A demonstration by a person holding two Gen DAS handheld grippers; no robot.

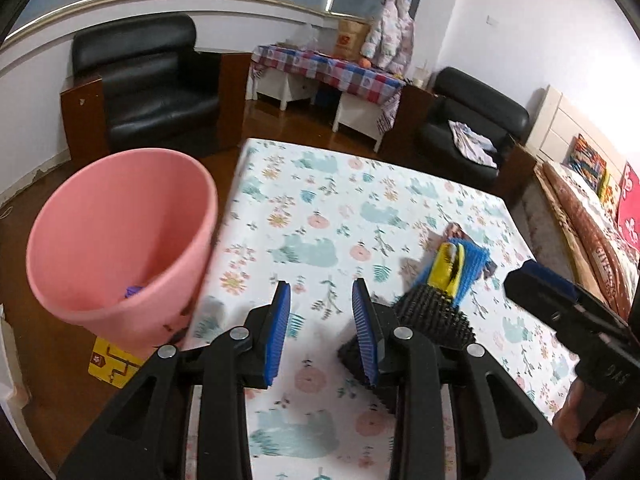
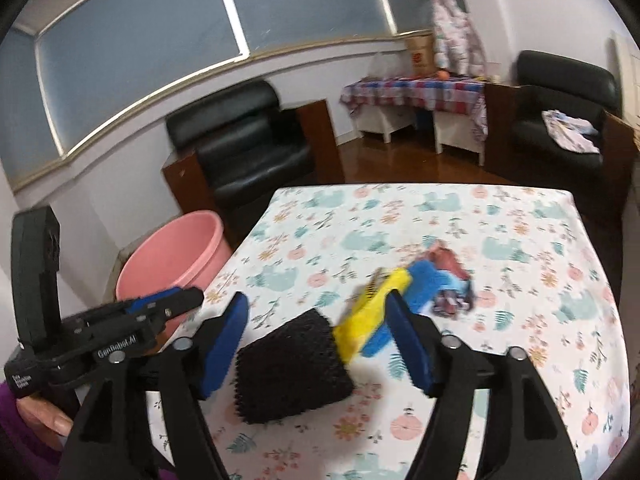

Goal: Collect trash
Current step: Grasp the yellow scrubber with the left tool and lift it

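Observation:
A pink bin (image 1: 116, 240) stands on the floor at the table's left edge, with a small purple scrap (image 1: 134, 291) inside; it also shows in the right wrist view (image 2: 176, 256). On the floral tablecloth lie a black spiky pad (image 2: 290, 368), a yellow wrapper (image 2: 372, 312), a blue piece (image 2: 424, 280) and a crumpled dark wrapper (image 2: 448, 268). My left gripper (image 1: 322, 332) is open and empty over the table, the black pad (image 1: 432, 316) just to its right. My right gripper (image 2: 316, 344) is open, its jaws on either side of the black pad and yellow wrapper.
The table (image 1: 340, 200) carries a floral cloth. Two black armchairs (image 1: 148, 84) (image 1: 472, 120) and a low table with a checked cloth (image 1: 328, 68) stand behind on the wooden floor. A bed (image 1: 592, 216) is at right. A yellow card (image 1: 114, 364) lies under the bin.

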